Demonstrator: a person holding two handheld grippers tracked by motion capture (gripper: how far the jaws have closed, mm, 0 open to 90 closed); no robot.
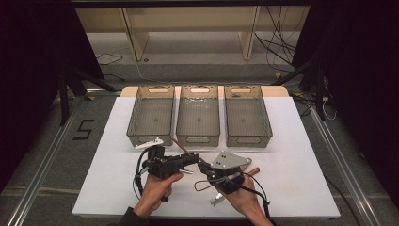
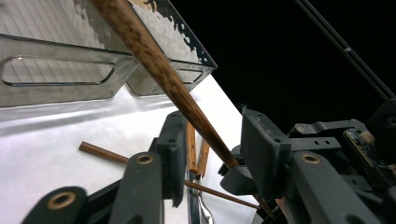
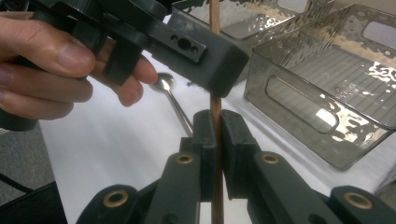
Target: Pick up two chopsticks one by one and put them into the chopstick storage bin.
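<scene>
wooden chopstick [image 3: 215,122] in right claw [image 3: 215,135]

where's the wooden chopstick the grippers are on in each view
High view: the chopstick is a short brown sliver just below the middle bin, above the left gripper.
Left gripper view: it slants from top left down to centre, between the open jaws.
Right gripper view: it stands upright at centre, clamped by the right gripper.
Shared landmark: the grey bins.
</scene>
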